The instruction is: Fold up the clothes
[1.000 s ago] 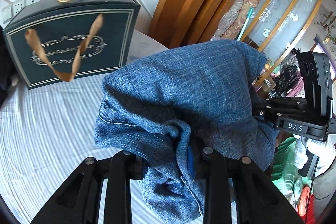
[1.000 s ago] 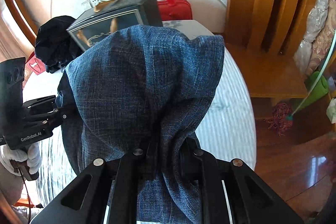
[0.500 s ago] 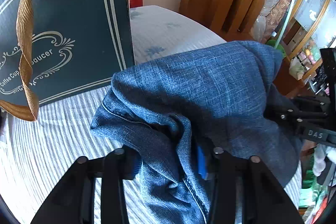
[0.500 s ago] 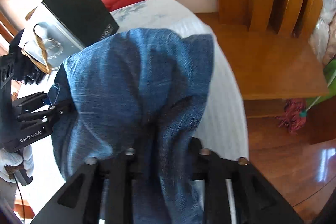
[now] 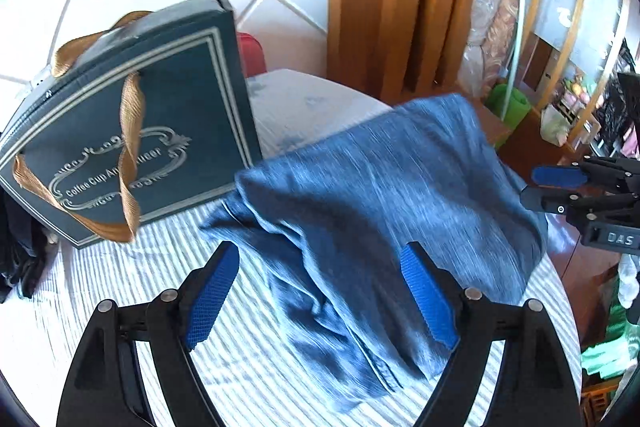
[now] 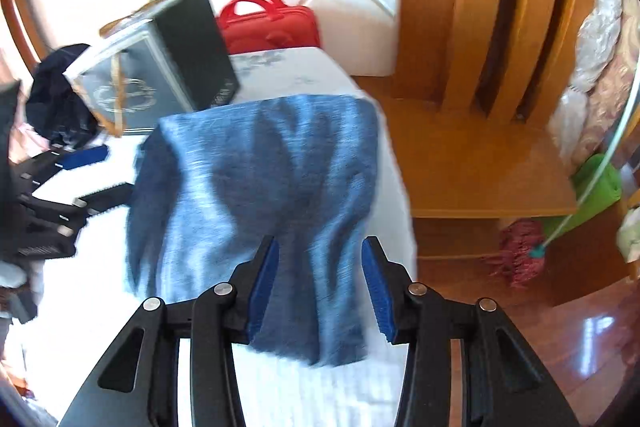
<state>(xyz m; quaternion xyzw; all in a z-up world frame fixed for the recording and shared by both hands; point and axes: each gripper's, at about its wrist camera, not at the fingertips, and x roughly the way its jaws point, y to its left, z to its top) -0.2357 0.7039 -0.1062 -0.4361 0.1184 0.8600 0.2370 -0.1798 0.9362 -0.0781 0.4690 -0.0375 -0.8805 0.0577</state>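
"Coffee Cup And Saucer" is partly read on the dark gift bag [image 5: 132, 147]; "DAS" on the right gripper [image 5: 560, 183]. Folded jeans [image 5: 380, 211] are lying on the striped bed [image 5: 100, 275], near its wooden edge [image 6: 472, 163]. Left gripper [image 5: 320, 299] and right gripper both released, 2 jaws spread. Jeans blurred; red bag [image 6: 268, 23] half hidden.

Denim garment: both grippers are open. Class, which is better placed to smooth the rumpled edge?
Probably left. The left gripper is open over the denim garment where it bunches; the right gripper faces flatter cloth.
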